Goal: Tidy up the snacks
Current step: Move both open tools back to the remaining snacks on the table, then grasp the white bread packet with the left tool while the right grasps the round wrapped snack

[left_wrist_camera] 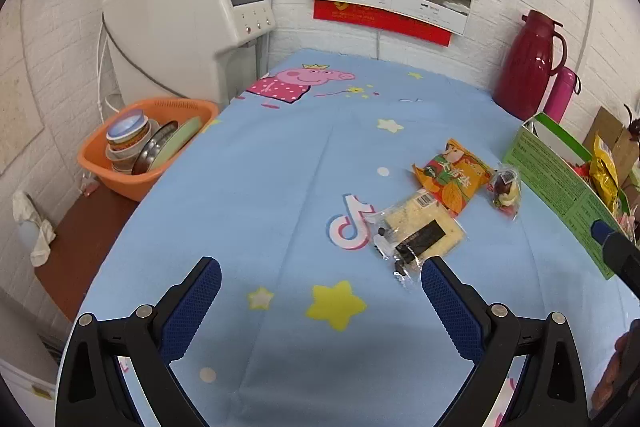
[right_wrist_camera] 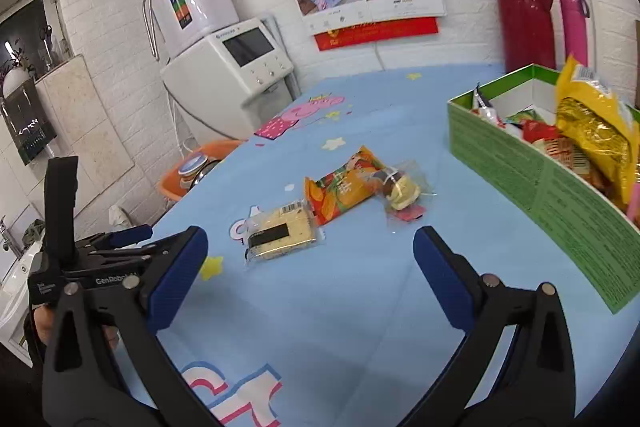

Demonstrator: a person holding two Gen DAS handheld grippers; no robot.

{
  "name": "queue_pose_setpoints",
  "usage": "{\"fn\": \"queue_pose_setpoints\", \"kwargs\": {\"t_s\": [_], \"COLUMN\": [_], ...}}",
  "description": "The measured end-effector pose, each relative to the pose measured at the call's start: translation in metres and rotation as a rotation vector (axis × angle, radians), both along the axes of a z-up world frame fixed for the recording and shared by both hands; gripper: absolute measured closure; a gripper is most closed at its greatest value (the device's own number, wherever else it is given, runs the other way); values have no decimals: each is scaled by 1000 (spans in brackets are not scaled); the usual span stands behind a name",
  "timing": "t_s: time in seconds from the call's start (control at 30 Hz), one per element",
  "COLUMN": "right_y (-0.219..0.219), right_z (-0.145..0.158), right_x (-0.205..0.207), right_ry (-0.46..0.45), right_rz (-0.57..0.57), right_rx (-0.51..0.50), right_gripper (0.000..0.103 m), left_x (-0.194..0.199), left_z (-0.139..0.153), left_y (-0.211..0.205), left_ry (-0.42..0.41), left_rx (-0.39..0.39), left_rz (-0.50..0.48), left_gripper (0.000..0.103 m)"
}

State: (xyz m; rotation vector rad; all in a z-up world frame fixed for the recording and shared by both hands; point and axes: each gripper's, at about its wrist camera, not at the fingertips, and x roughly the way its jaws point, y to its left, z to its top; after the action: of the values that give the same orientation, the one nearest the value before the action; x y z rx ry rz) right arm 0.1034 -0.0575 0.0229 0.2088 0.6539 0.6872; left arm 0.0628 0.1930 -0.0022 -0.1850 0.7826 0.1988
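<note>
Three snacks lie on the blue tablecloth: a pale cracker pack with a black label (left_wrist_camera: 420, 231) (right_wrist_camera: 278, 233), an orange packet (left_wrist_camera: 454, 177) (right_wrist_camera: 346, 187), and a small clear bag of sweets (left_wrist_camera: 506, 191) (right_wrist_camera: 402, 193). A green box (left_wrist_camera: 560, 183) (right_wrist_camera: 532, 183) on the right holds several snacks, with a yellow-gold bag (right_wrist_camera: 596, 123) sticking out. My left gripper (left_wrist_camera: 320, 281) is open, low over the cloth, just short of the cracker pack. My right gripper (right_wrist_camera: 310, 251) is open too, hovering in front of the three snacks. The left gripper's side shows at the left of the right wrist view.
A red thermos (left_wrist_camera: 528, 67) (right_wrist_camera: 524, 3) and a pink bottle (left_wrist_camera: 562, 95) (right_wrist_camera: 574, 27) stand by the back wall. A white appliance (left_wrist_camera: 192, 27) and an orange basin of bowls (left_wrist_camera: 144, 147) sit off the table's left side. Bare cloth (left_wrist_camera: 260, 187) spreads left of the snacks.
</note>
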Motion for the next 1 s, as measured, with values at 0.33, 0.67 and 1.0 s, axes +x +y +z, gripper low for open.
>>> {"fn": "queue_pose_setpoints", "kwargs": {"t_s": [0.33,0.67,1.0], "right_y": [20,15,29], "right_z": [-22,-26,-53], "right_x": [33,75,113], "right_ry": [87,50,107], "right_rz": [11,-63,-5], "right_rx": [-75,-261,-352], "right_gripper": [1,1,52], "left_x": [36,72,104], "left_z": [5,-13,-44], "left_y": [-12,-55,-56], "left_ry": [14,43,184], "left_rx": [-98,140,81], "left_rz": [-292,-466,-505], "left_gripper": [3,5,8]}}
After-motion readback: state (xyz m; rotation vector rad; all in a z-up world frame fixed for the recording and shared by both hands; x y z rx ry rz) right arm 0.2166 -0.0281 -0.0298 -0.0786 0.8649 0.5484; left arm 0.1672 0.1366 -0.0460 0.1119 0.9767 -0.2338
